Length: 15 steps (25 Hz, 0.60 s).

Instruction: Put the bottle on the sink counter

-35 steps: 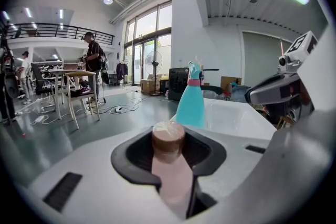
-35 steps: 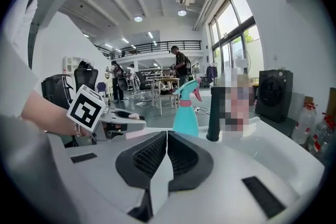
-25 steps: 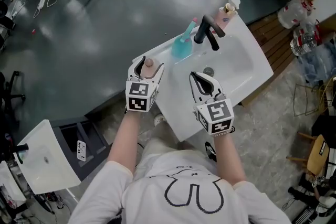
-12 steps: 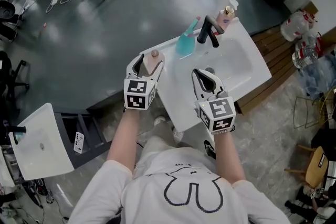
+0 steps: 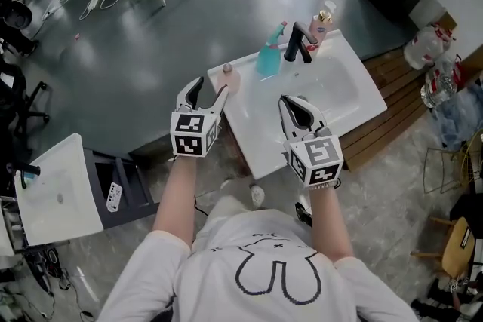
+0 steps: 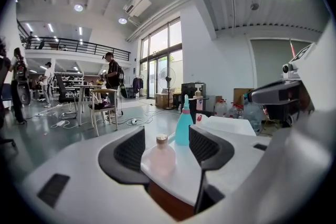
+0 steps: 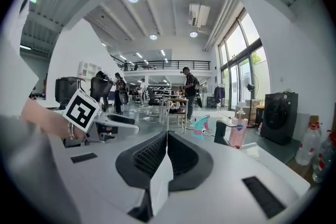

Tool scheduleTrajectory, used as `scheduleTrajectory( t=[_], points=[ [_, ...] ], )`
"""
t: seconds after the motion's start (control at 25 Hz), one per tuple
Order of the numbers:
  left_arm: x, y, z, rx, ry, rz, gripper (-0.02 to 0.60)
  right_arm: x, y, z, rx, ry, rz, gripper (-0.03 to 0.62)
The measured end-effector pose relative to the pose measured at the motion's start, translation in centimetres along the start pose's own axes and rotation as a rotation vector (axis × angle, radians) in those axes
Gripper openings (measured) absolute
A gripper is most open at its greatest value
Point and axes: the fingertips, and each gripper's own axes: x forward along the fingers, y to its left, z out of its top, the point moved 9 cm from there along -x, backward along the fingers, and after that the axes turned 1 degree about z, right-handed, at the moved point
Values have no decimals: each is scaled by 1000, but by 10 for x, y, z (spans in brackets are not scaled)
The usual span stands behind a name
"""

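A: Spotted the bottle [image 5: 229, 78]?

B: Yes. Standing upright on the left corner of the white bench [image 5: 253, 143], close to the edge. Pale pink, round-bellied, with a small stopper on top.

A: Held by anything?

B: No, standing free, with no pad pressing on it.

A: Where, relative to the left gripper [image 5: 207, 92]?

B: Just past its tips. From the left gripper view, framed between the two dark pads, with the bench corner under it.

A: So spread wide?

B: Spread wide but closing, with the bottle in line between the jaws and nothing clamped.

A: And the right gripper [image 5: 296, 105]?

B: Pressed together, pad against pad, with nothing in between. Hovering over the front part of the bench, beside the basin [image 5: 339, 83] and apart from the bottle.

A: Anything else on the bench?

B: Beyond the bottle, along the back: a blue spray bottle [image 5: 268, 58] with a pink top, then a black tap [image 5: 299, 44], then a pink pump bottle [image 5: 322, 20] at the far corner. All upright, all well apart from both grippers.

A: Any contact between the two grippers?

B: None. Held side by side, left at the corner with the bottle, right nearer the basin.
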Motion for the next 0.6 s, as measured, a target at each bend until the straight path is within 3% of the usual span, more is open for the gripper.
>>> scheduleTrajectory(
  t=[0.2, 0.24, 0.32, 0.36, 0.6],
  points=[
    [-15, 1, 11, 25, -26, 12, 235, -8, 6, 16, -13, -44, -13, 31],
    [-19, 2, 14, 36, -36, 22, 190, -10, 7, 19, -17, -48, -18, 31],
    [-27, 4, 21, 70, -68, 42, 38, -12, 9, 24, -23, -56, -35, 31],
    [-32, 5, 26, 91, -85, 41, 12, -12, 11, 27, -23, -60, -46, 31],
    [-63, 11, 52, 150, -165, 16, 9, -22, 22, 44, -15, -86, -103, 31]
  ],
)
